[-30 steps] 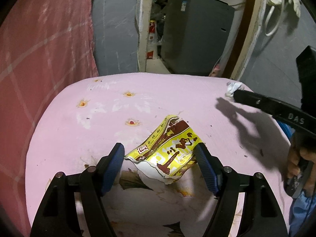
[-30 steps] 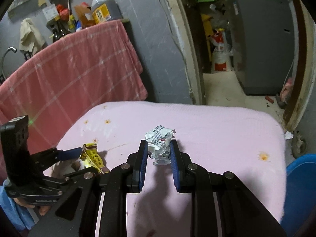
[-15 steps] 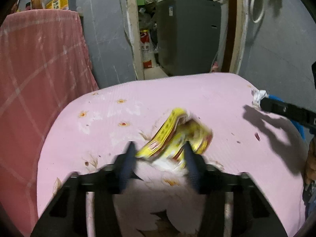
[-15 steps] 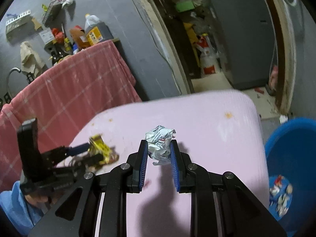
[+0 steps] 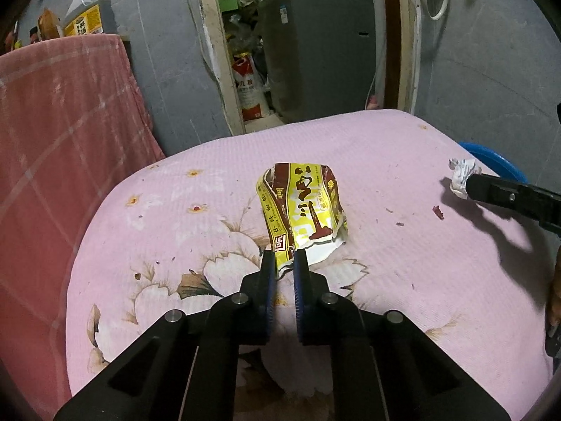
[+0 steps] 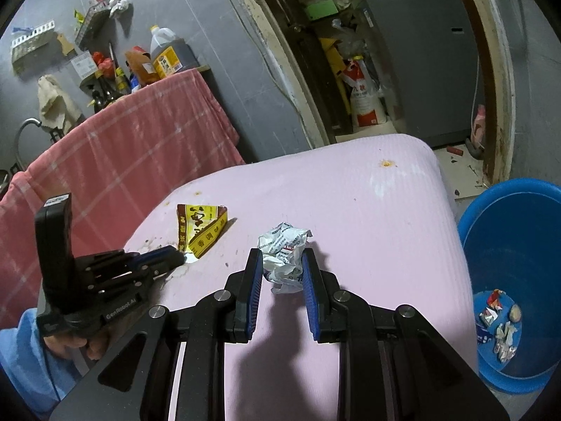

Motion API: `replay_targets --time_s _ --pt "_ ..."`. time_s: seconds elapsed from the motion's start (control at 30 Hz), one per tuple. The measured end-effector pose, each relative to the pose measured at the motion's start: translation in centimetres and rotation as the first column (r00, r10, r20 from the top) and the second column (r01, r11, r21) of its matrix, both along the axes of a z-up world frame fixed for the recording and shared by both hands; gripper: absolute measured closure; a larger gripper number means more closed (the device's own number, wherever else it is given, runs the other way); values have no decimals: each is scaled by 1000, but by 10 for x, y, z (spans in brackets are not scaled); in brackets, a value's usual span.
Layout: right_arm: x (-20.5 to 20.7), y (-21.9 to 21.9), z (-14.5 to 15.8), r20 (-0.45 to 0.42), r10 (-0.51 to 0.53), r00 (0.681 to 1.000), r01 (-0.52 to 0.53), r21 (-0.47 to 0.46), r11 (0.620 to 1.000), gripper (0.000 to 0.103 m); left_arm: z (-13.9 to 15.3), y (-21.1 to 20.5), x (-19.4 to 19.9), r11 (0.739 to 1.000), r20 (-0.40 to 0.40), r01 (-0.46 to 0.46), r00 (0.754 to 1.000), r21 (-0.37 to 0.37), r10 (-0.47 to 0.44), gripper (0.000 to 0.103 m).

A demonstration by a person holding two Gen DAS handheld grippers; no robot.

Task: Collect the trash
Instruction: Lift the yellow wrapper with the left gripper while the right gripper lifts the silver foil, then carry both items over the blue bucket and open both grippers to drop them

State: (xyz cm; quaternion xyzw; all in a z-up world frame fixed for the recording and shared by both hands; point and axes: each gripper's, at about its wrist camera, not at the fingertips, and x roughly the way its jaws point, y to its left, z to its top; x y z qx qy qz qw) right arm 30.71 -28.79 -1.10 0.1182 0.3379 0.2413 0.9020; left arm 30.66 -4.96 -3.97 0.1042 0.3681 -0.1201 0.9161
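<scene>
My left gripper (image 5: 284, 263) is shut on the lower edge of a yellow and brown snack wrapper (image 5: 303, 207) and holds it up above the pink table cover (image 5: 175, 238). The wrapper also shows in the right wrist view (image 6: 201, 226). My right gripper (image 6: 282, 270) is shut on a crumpled white paper ball (image 6: 284, 256) above the cover; the ball also shows at the right of the left wrist view (image 5: 462, 172). A blue basin (image 6: 508, 245) with several bits of trash stands on the floor beside the table's right edge.
A red checked cloth (image 5: 52, 133) hangs over furniture at the left. Behind the table an open doorway shows a grey appliance (image 5: 315, 45) and a white sack (image 5: 249, 91). Bottles (image 6: 168, 56) stand on a ledge at the back left.
My left gripper has shut on the wrapper and lifted it off the cover. My right gripper, still holding the paper ball, has swung right, bringing the blue basin into view.
</scene>
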Motion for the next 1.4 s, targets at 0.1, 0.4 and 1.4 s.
replay_targets --time_s 0.1,0.4,1.4 --pt "-3 -2 0 12 -5 1000 5 7 1000 83 3 1 -4 1000 25 1 1000 -8 -1 96" --pt "-19 1 14 133 -7 991 9 -13 1000 83 22 4 -26 997 149 -14 989 -78 25 97" --pt "-99 -29 75 655 -212 725 285 -6 958 83 110 -39 -72 926 408 18 901 -376 148 97"
